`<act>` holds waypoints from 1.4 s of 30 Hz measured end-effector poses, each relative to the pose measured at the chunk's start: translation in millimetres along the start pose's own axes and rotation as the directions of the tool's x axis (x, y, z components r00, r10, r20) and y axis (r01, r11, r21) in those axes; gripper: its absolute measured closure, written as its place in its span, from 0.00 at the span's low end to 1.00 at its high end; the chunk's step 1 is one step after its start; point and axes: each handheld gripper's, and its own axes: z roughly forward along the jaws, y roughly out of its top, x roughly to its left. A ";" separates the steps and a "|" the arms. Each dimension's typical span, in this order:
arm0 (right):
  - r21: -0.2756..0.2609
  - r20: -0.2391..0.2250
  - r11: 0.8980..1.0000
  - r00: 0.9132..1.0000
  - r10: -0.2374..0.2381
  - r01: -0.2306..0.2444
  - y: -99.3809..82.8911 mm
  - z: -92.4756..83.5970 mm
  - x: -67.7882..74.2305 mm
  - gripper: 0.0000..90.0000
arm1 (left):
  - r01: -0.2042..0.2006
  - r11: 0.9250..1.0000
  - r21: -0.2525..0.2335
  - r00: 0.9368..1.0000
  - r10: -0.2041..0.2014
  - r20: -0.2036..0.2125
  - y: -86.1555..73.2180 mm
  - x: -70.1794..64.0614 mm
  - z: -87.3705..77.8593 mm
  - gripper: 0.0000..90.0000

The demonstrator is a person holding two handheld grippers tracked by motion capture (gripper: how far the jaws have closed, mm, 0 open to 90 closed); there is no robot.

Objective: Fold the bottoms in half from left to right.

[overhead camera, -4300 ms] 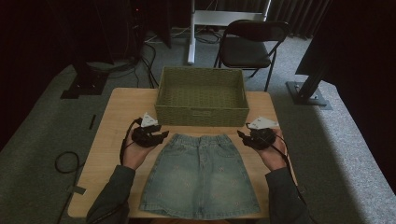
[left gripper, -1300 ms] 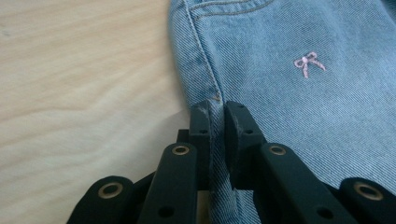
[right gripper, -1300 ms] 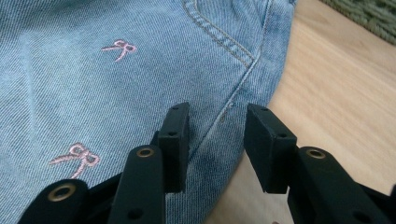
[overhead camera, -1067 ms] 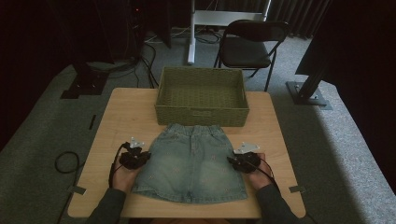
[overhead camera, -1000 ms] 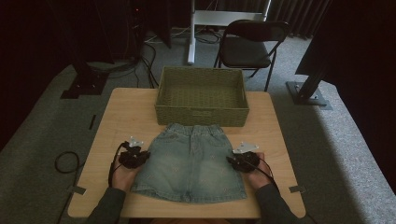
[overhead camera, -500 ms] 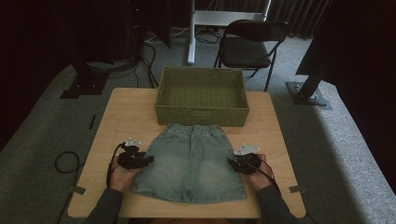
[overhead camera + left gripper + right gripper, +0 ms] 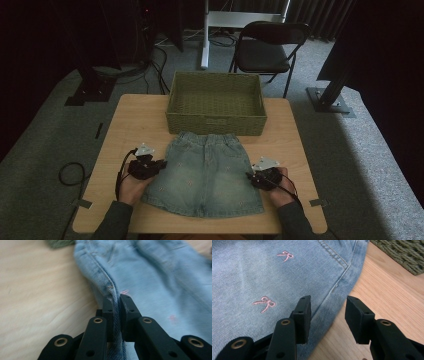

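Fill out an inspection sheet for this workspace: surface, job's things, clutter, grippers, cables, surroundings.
Surface: light wooden table, bare wood around the work.
Job's things: denim skirt lies flat, waistband toward the green woven basket; pink bows stitched on the fabric.
Clutter: nothing seen on the table.
Grippers: left gripper has just closed and pinches the skirt's left side seam; right gripper has jaws apart over the skirt's right edge, one above the denim, one above the wood.
Cables: a black cable trails from the left gripper; more cables on the floor.
Surroundings: grey carpet, a folding chair behind the table, dark stands.
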 end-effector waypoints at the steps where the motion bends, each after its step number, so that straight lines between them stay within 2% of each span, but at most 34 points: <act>1: -0.003 0.003 1.000 1.000 -0.002 0.002 -0.4 -0.9 -0.2 0.63 | -0.016 1.000 -0.004 1.000 0.016 0.007 4.9 -4.3 -1.4 0.93; 6: -0.005 0.008 1.000 1.000 0.004 -0.004 -1.7 -3.9 -1.9 0.63 | -0.086 0.996 -0.031 0.996 0.087 0.035 28.2 -25.3 -3.7 0.93; 11: -0.010 0.010 1.000 1.000 0.012 -0.012 -2.8 -5.7 -3.1 0.63 | -0.149 0.988 -0.046 0.985 0.153 0.074 49.4 -45.4 -1.6 0.93; 12: -0.010 0.010 1.000 1.000 0.012 -0.012 -2.8 -5.7 -3.1 0.63 | -0.149 0.988 -0.046 0.985 0.153 0.074 49.4 -45.4 -1.6 0.93; 13: -0.009 0.011 1.000 1.000 0.010 -0.010 -3.0 -6.0 -3.3 0.63 | -0.170 0.984 -0.048 0.981 0.174 0.083 56.7 -52.6 0.7 0.93; 16: -0.008 0.012 1.000 1.000 0.016 -0.016 -3.8 -6.1 -3.7 0.63 | -0.185 0.981 -0.052 0.975 0.190 0.115 66.1 -61.7 5.4 0.93; 18: -0.006 0.011 1.000 1.000 0.013 -0.012 -4.3 -5.1 -4.1 0.63 | -0.207 0.977 -0.054 0.969 0.212 0.127 72.6 -68.8 8.7 0.94; 23: -0.004 0.008 1.000 1.000 0.008 -0.008 -4.5 -4.6 -4.4 0.63 | -0.260 0.964 -0.060 0.951 0.267 0.159 90.1 -90.8 19.0 0.94; 25: -0.002 0.006 1.000 1.000 0.013 -0.013 -4.7 -4.5 -4.5 0.63 | -0.277 0.959 -0.066 0.941 0.285 0.182 97.4 -100.3 22.9 0.94; 28: 0.002 0.002 1.000 1.000 0.017 -0.017 -5.5 -3.2 -4.4 0.64 | -0.317 0.945 -0.075 0.925 0.326 0.193 109.6 -117.9 27.5 0.94; 33: 0.008 -0.006 1.000 1.000 0.018 -0.018 -6.8 -1.2 -5.7 0.64 | -0.391 0.915 -0.101 0.888 0.404 0.220 129.3 -150.2 33.7 0.94; 36: 0.010 -0.005 1.000 1.000 0.023 -0.023 -7.2 -1.0 -6.9 0.64 | -0.412 0.905 -0.107 0.870 0.425 0.249 137.2 -166.7 42.6 0.94; 37: 0.010 -0.004 1.000 1.000 0.024 -0.024 -7.4 -1.0 -7.2 0.64 | -0.425 0.900 -0.101 0.862 0.436 0.258 138.5 -172.3 47.3 0.94; 38: 0.010 -0.002 1.000 1.000 0.025 -0.024 -7.5 -1.2 -7.5 0.64 | -0.432 0.897 -0.093 0.858 0.441 0.265 139.0 -177.7 52.4 0.94; 40: 0.010 -0.003 1.000 1.000 0.029 -0.029 -7.7 -1.9 -8.3 0.64 | -0.457 0.887 -0.071 0.845 0.458 0.275 138.8 -187.0 62.3 0.94; 42: 0.009 -0.001 0.999 0.999 0.034 -0.034 -7.8 -2.9 -9.1 0.64 | -0.469 0.881 -0.057 0.838 0.465 0.285 137.3 -194.9 68.9 0.93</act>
